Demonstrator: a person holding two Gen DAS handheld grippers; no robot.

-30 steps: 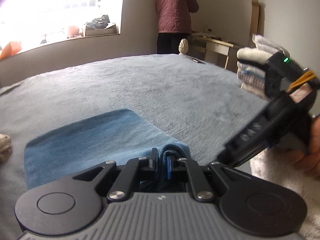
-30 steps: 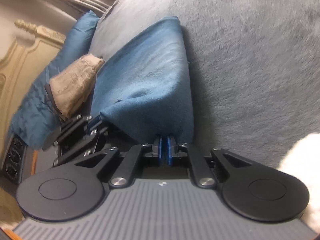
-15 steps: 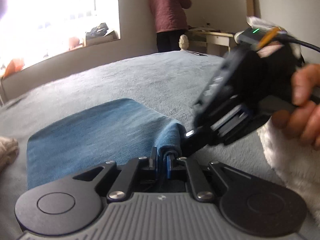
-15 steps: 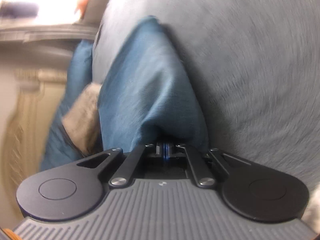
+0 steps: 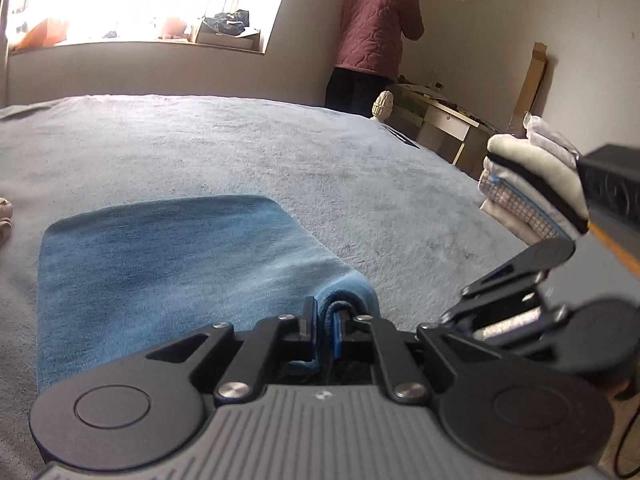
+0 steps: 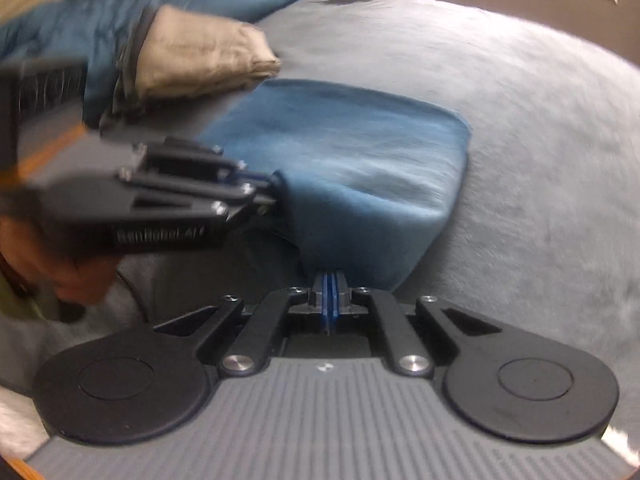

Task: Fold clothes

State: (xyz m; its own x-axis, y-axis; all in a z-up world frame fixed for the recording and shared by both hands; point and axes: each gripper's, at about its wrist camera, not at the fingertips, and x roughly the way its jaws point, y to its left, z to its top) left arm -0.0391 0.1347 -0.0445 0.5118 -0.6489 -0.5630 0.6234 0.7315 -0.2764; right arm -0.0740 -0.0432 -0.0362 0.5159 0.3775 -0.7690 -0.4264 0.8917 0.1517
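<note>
My left gripper (image 6: 276, 188) and the hand (image 6: 68, 268) carrying it are smearing into blur in my right wrist view, while the frame edge is cropping the folded pile (image 5: 536, 184) at the bed's (image 5: 240, 140) far right corner.

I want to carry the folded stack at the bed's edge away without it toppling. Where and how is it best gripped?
A judgement: take the stack of folded clothes low, at the bottom layers, from the open bed side. Its layers lean and overhang, so a pinch on the top garment alone would likely lift only that piece. Both grippers are now shut on the blue cloth.
</note>
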